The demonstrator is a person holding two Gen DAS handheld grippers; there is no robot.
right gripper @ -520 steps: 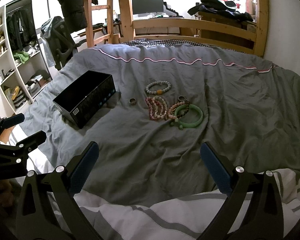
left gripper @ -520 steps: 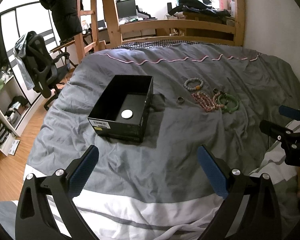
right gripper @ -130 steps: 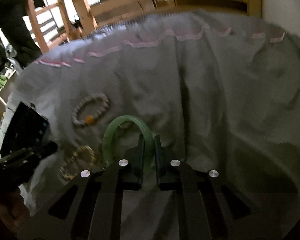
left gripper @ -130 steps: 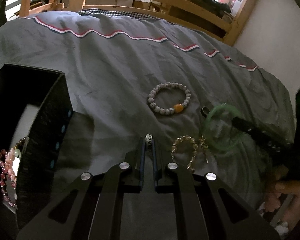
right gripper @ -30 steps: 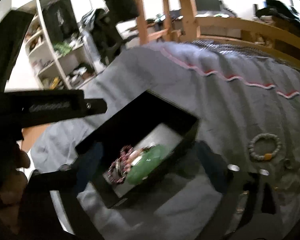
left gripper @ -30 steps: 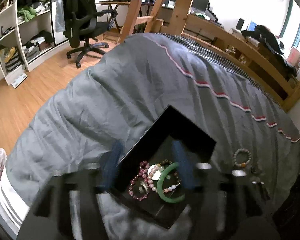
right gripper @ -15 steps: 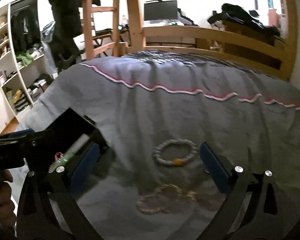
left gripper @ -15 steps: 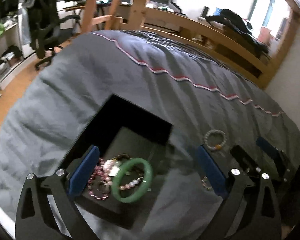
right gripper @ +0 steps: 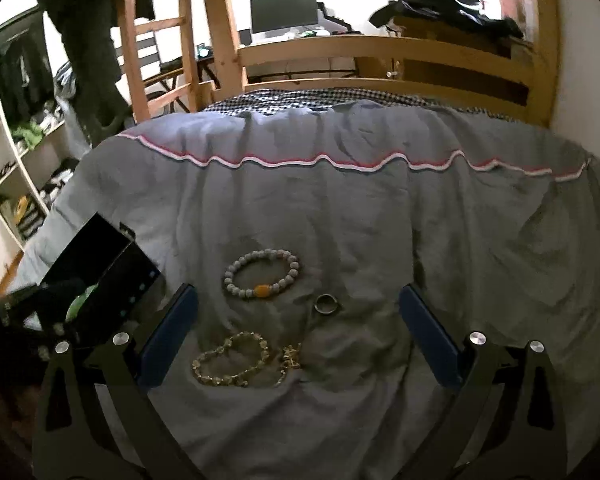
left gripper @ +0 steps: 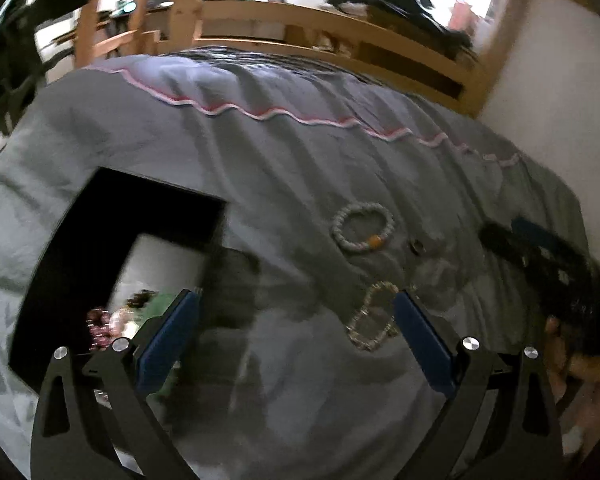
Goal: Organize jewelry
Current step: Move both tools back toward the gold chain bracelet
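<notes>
Three pieces lie loose on the grey duvet [right gripper: 380, 216], all to the right of the black box [right gripper: 112, 276]: a pale bead bracelet with one amber bead [right gripper: 262, 274] farthest up the bed, a small metal ring [right gripper: 326, 304] just right of it, and a gold bead bracelet [right gripper: 236, 360] nearest the grippers. Inside the box a green bangle [left gripper: 156, 304] and pink beads [left gripper: 100, 320] already sit together.

Left gripper [left gripper: 296, 336]: jaws spread wide, nothing between them, hanging over the duvet between box and gold bracelet. Right gripper [right gripper: 298, 336]: also wide and empty, poised over the three loose pieces.

Step in hand, as I read it: between drops, lining up for the next pick. Gold bracelet looks the nearest candidate. It calls for lowering a gripper, straddling one strand, closing gently, then carrying it left over the box wall.
</notes>
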